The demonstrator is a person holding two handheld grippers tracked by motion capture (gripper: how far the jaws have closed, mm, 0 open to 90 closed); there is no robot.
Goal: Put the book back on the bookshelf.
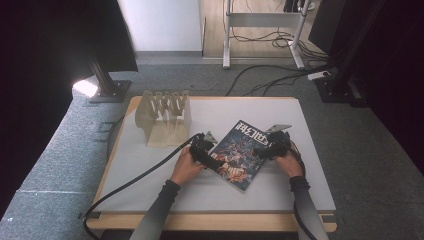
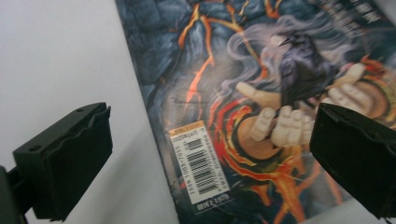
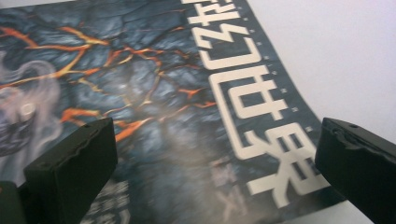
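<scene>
Both the left gripper and right gripper hovered wide open, empty, over the book, probably poised to grasp its edges.

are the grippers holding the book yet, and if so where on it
Nothing is held. The left gripper and the right gripper both stand open over the book, which lies flat on the table.

My left gripper and right gripper, jaws spread, flank the book lying flat mid-table. Only obstacle: wooden rack standing at the far left. Bare table to the right, front and far edge.
</scene>
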